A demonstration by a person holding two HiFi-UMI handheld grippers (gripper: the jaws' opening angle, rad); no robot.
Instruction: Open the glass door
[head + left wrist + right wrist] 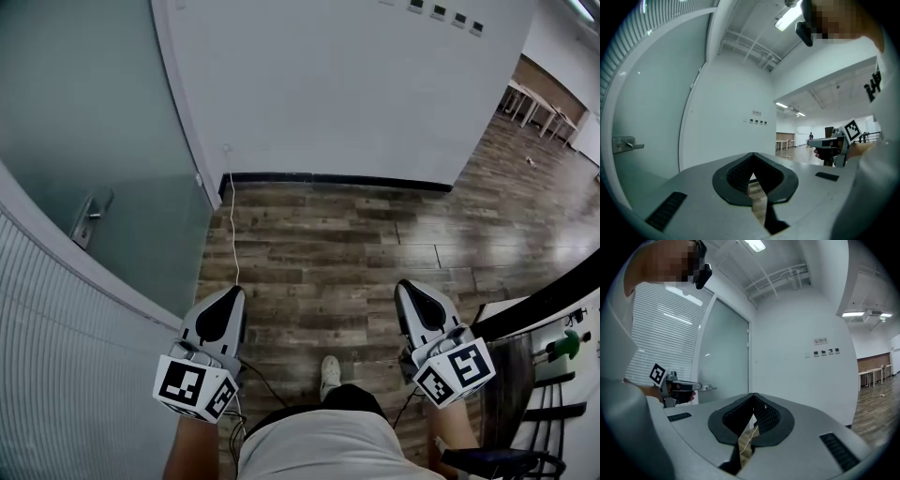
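Note:
The frosted glass door (84, 122) stands at the left, with a metal lever handle (91, 217) on it. My left gripper (223, 305) is held level over the wooden floor, to the right of the door and short of the handle, its jaws shut with nothing in them. My right gripper (412, 295) is level beside it, farther right, also shut and holding nothing. In the left gripper view the handle (626, 144) sits at the far left, well off the line of the left gripper (753, 161). The right gripper view shows the handle (707, 388) left of the right gripper (753, 401).
A white wall (356, 84) with a black skirting closes the space ahead. A thin white cable (232, 225) runs down the wall corner onto the floor. A ribbed panel (66, 375) lies at the near left. A dark table and chair (525, 394) stand at the right.

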